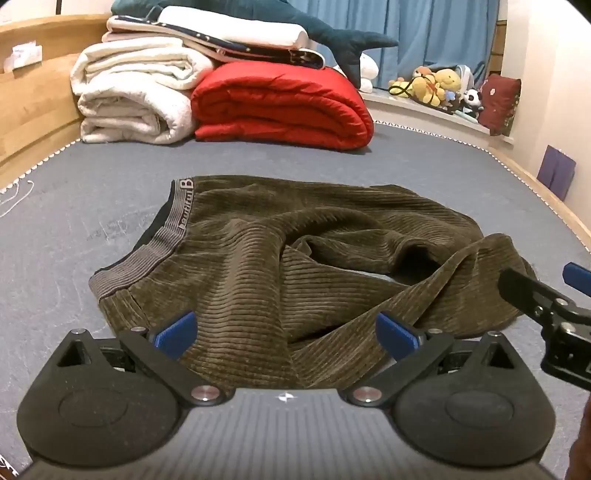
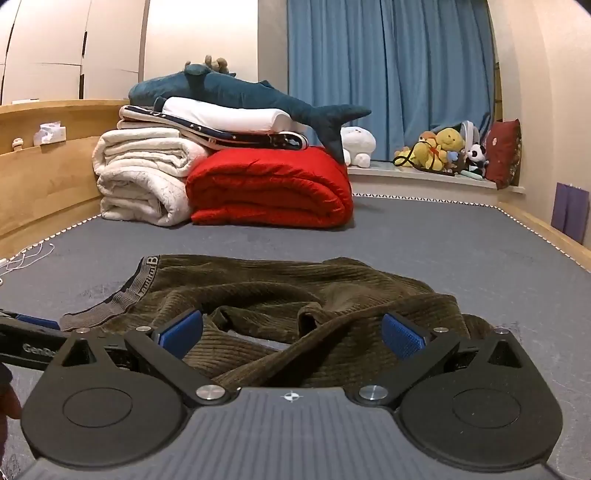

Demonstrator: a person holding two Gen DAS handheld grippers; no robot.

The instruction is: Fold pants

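Observation:
Olive-brown corduroy pants (image 1: 280,266) lie crumpled on the grey bed cover (image 1: 92,206), their grey lettered waistband (image 1: 159,240) at the left. My left gripper (image 1: 286,334) hovers low over the near edge of the pants, jaws wide open, nothing between the blue pads (image 1: 177,332). The right gripper (image 1: 546,291) shows at that view's right edge, beside the bunched legs. In the right wrist view the pants (image 2: 295,314) fill the foreground and my right gripper (image 2: 291,334) stands wide open above the rumpled leg fabric, gripping nothing. The left gripper (image 2: 33,332) pokes in at the left.
At the back of the bed lie a folded white blanket (image 1: 133,96), a red quilt (image 1: 284,107) and a blue plush shark (image 1: 332,33). Stuffed toys (image 1: 439,86) sit on the window ledge. Wooden bed rails (image 1: 33,96) border both sides. A white cord (image 2: 26,258) lies far left.

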